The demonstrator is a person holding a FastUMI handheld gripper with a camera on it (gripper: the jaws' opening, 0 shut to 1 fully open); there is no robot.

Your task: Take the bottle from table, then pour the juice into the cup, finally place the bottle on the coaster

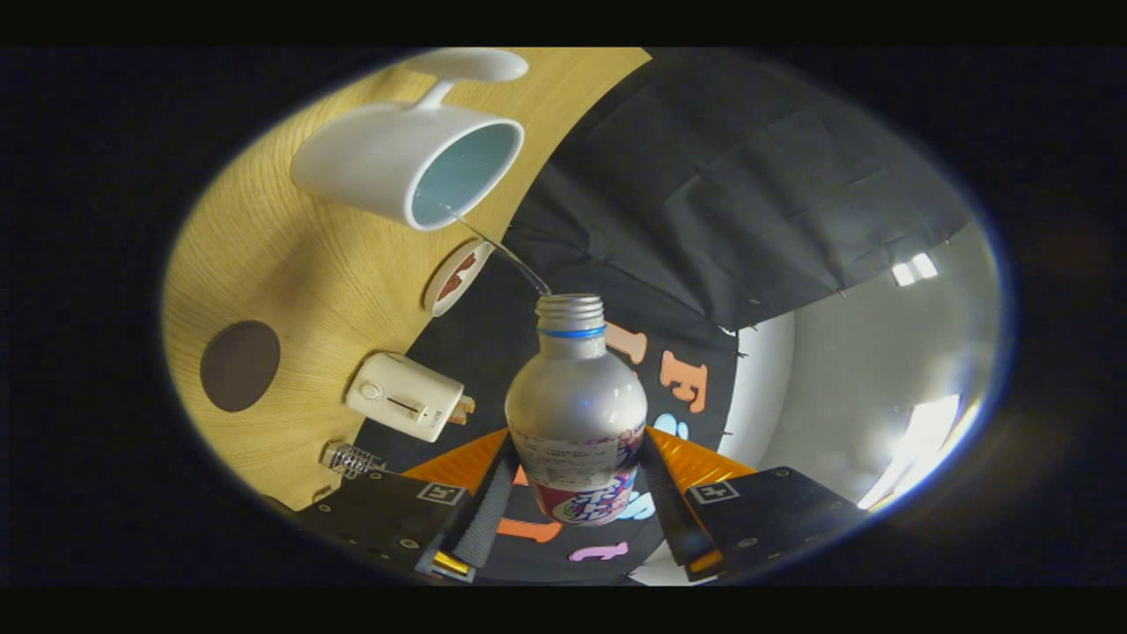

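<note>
My gripper (577, 480) is shut on a clear plastic bottle (577, 405), one finger pressing each side of its labelled lower body. The bottle has a blue neck ring and an uncapped threaded mouth, and I hold it rolled over on its side. A thin stream of liquid (502, 251) runs from its mouth into the white cup (409, 158), which has a pale blue inside and a handle and stands on the wooden table (290, 264) just beyond the bottle's mouth. A dark round coaster (239, 365) lies on the table off to the side of the cup.
On the table there are also a small round plate with something brown on it (458, 275), a white toaster-like appliance (405, 396) and a small clear ribbed object (350, 460). The booth's black cloth wall (748, 202) hangs behind the table.
</note>
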